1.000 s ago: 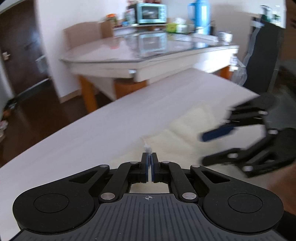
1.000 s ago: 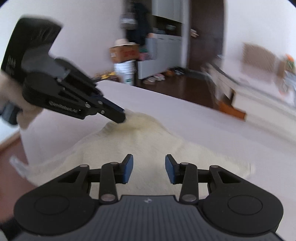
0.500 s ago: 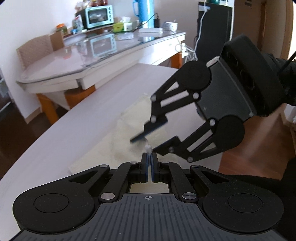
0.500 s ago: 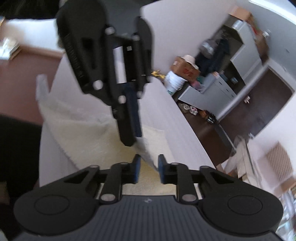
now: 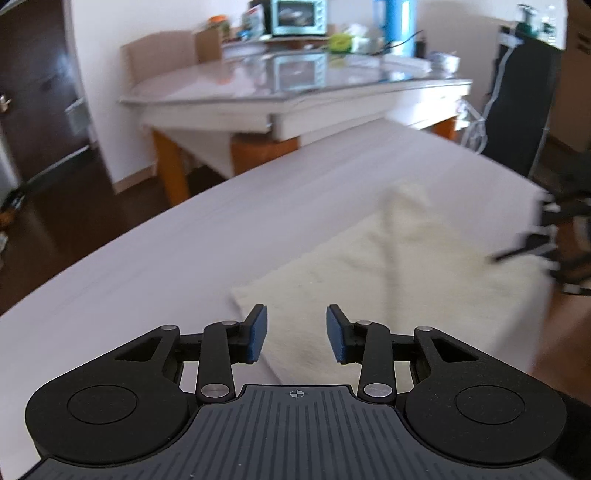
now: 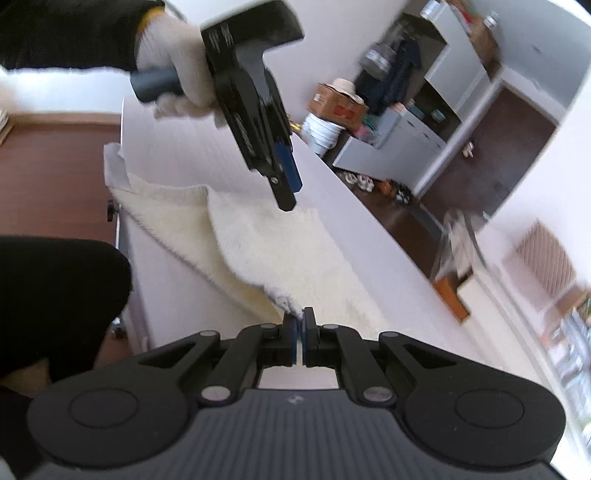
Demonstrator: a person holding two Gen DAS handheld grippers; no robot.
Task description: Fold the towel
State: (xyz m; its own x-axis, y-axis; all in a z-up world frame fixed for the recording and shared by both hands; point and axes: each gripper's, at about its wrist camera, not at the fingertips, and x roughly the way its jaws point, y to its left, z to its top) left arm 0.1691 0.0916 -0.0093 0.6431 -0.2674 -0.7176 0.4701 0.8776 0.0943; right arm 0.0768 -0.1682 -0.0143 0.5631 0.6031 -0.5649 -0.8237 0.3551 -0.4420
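A cream towel (image 5: 399, 266) lies on the white table (image 5: 184, 251) near its front edge. My left gripper (image 5: 296, 334) is open and empty, hovering over the towel's near corner. In the right wrist view my right gripper (image 6: 300, 334) is shut on a corner of the towel (image 6: 266, 243) and holds that corner lifted, so the cloth drapes away from it. The left gripper also shows in the right wrist view (image 6: 286, 184), held by a white-gloved hand above the towel's far edge. The right gripper appears blurred at the right edge of the left wrist view (image 5: 535, 247).
A glass-topped table (image 5: 295, 85) with a toaster oven (image 5: 297, 16) and a blue kettle (image 5: 395, 16) stands behind. A black chair (image 5: 517, 103) stands at the right. The table's front edge drops to wooden floor (image 6: 55, 166). Boxes and a white bucket (image 6: 325, 133) stand far off.
My left gripper has let go of the towel corner and opened, then drawn back. My right gripper has closed on that corner and now holds it.
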